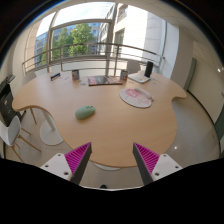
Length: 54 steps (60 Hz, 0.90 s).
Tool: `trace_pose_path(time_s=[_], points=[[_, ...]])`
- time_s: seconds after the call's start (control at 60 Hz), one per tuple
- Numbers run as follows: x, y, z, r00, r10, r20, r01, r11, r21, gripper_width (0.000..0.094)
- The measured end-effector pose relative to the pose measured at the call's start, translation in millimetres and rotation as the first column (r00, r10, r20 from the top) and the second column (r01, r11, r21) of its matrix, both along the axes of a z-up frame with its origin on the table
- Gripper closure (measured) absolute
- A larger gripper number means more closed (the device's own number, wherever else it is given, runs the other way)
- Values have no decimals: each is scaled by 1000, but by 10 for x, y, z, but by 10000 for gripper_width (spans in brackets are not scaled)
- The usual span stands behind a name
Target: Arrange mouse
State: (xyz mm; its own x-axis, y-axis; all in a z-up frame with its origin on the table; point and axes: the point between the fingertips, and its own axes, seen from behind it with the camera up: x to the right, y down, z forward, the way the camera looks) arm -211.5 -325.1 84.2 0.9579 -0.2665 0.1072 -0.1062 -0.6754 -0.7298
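Observation:
A pale green mouse [85, 112] lies on the round wooden table [100, 130], left of the middle and well beyond the fingers. A round pinkish-white mouse mat [136, 97] lies farther back, to the right of the mouse. My gripper [112, 160] hovers over the table's near edge, open and empty, with its two pink pads [78, 157] spread wide apart. Nothing stands between the fingers.
At the table's far edge lie a dark flat item [102, 80], small upright objects [75, 74] and a dark stand-like object [146, 72]. A white chair [12, 125] stands at the left. Large windows [80, 40] are behind.

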Motion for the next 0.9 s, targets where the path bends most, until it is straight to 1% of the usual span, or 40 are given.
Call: trace_pose_path(time_s=[0.083,0.15,0.3,0.383,0.5,0.533,0.683,0.733,0.783,0.833,0.883,0.9], points=[[-346,290,-114,998,58,-19,-58,998,9,84],[-513,669,-283,994,103,-29,-103,995,12,82],[-731,1427,-647,983,181,-35,-181,983,18,85],[-800,1767,-879,979,194,-56,-195,981,-7,86],[-815,2199,-1067,973,200,-111,-204,979,-25,86],[-826,2235,-1030,974,199,-108,-202,979,-19,83],[-945,2639,-1023,965,233,-120,-237,971,-14,101],[-991,2722,-1029,960,248,-126,-252,968,-15,129],[-1044,2776,-1030,958,262,-119,-266,964,-15,194],[-1080,2835,-1024,954,284,-98,-286,958,-12,279],[-1160,2892,-1033,944,314,-104,-316,949,-5,429],[-1169,2896,-1031,942,320,-103,-322,947,-3,429]])
